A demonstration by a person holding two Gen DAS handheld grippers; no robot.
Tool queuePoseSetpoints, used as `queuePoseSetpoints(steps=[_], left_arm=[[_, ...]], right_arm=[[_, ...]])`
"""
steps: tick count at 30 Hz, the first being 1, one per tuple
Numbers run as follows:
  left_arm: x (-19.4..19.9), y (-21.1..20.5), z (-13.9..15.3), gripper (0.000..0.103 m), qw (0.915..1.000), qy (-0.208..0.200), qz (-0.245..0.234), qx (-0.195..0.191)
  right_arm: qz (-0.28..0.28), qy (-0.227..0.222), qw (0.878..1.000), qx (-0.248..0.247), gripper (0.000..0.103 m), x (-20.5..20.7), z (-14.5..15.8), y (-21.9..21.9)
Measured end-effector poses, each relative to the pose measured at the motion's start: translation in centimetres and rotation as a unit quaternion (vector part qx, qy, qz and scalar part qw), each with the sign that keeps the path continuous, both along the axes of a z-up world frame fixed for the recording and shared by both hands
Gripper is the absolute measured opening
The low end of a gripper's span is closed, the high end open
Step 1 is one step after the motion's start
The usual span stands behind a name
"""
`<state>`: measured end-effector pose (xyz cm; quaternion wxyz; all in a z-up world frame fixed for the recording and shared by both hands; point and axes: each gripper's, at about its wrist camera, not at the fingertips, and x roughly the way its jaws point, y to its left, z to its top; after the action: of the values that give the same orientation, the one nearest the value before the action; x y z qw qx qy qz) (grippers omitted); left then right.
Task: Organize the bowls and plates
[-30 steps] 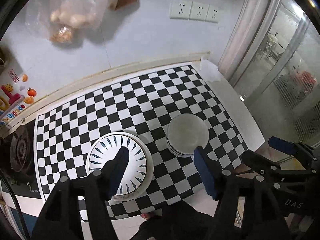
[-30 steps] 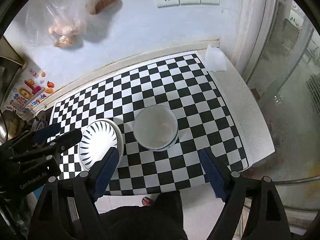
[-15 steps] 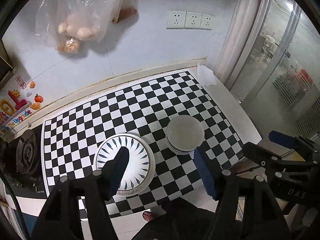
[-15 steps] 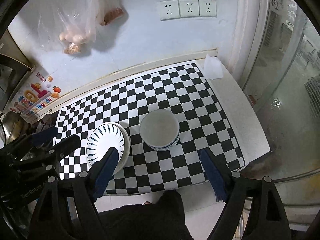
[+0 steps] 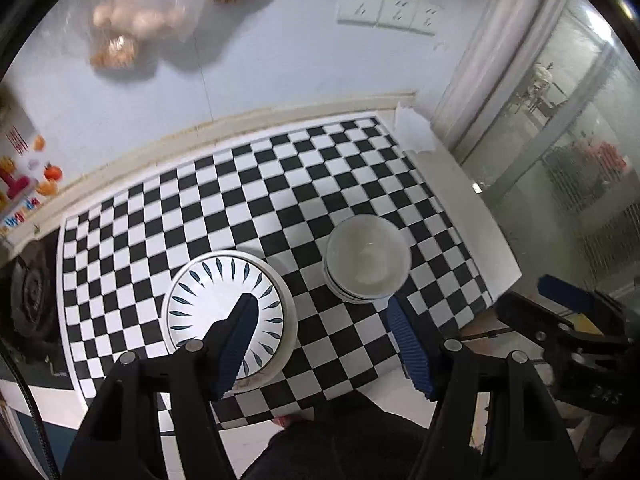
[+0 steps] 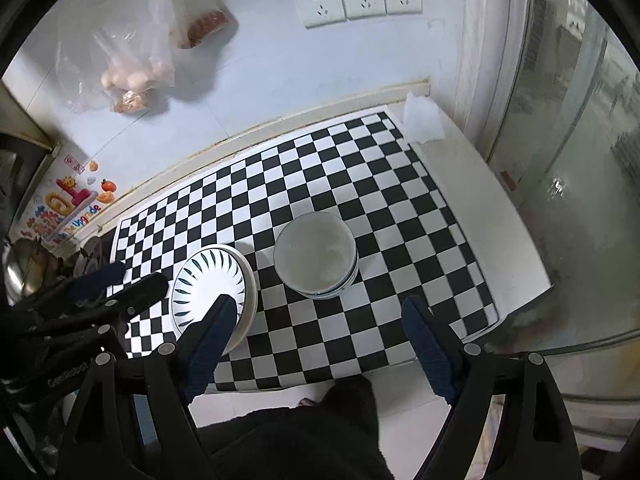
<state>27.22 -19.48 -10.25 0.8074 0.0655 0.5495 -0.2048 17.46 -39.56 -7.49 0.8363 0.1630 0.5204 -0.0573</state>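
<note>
Checkered black-and-white mat [image 5: 248, 200] carries stacked white plates with blue leaf-patterned rims [image 5: 226, 312], just beside nested white ceramic bowls [image 5: 366, 260]. Left gripper [image 5: 320, 332] and right gripper [image 6: 320, 320] hover above, jaws wide, empty. Glazed ceramic: probably rigid, slippery, breakable; best pinched at the rim.

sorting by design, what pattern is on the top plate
White with dark blue-green leaf-like dashes radiating around the rim of the top plate; clearest in the left wrist view.
</note>
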Motion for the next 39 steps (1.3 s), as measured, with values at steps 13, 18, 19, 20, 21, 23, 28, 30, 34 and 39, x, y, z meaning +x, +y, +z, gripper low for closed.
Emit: queuePoseSetpoints(steps=[13, 18, 19, 20, 21, 23, 28, 30, 34, 39], left_arm=[[9.4, -2.8, -12.0, 0.065, 0.9842, 0.175, 0.022, -0.011], [12.1, -4.3, -16.2, 0.065, 0.9714, 0.237, 0.016, -0.014], [12.7, -4.8, -17.3, 0.065, 0.9676, 0.252, 0.011, -0.013], [13.0, -5.0, -18.1, 0.065, 0.9652, 0.261, 0.012, -0.007], [13.3, -5.3, -18.7, 0.065, 0.9630, 0.269, 0.010, -0.006], [13.7, -5.9, -20.3, 0.065, 0.9570, 0.290, 0.002, -0.004], [14.0, -7.0, -23.4, 0.063, 0.9445, 0.328, -0.019, 0.008], [13.9, -7.4, -24.3, 0.063, 0.9400, 0.340, -0.025, 0.008], [14.2, -7.5, -24.9, 0.059, 0.9345, 0.354, -0.023, -0.027], [13.8, -7.9, -24.3, 0.049, 0.9374, 0.342, -0.044, -0.046]], right_arm=[[-0.032, 0.072, 0.994, 0.081, 0.087, 7.1, -11.5, -4.7], [-0.046, 0.113, 0.983, 0.136, 0.087, 10.0, -18.0, -6.6], [-0.049, 0.119, 0.980, 0.151, 0.087, 10.5, -19.2, -6.9], [-0.051, 0.122, 0.978, 0.159, 0.087, 10.7, -20.0, -7.0], [-0.052, 0.127, 0.976, 0.169, 0.087, 11.2, -21.1, -7.2], [-0.053, 0.138, 0.971, 0.189, 0.087, 12.0, -23.0, -7.5], [-0.050, 0.152, 0.958, 0.237, 0.087, 13.7, -26.4, -7.5], [-0.049, 0.158, 0.954, 0.248, 0.087, 14.2, -27.4, -7.3], [-0.050, 0.166, 0.951, 0.257, 0.084, 14.9, -28.8, -7.2], [-0.048, 0.156, 0.943, 0.289, 0.063, 15.3, -29.8, -7.0]])
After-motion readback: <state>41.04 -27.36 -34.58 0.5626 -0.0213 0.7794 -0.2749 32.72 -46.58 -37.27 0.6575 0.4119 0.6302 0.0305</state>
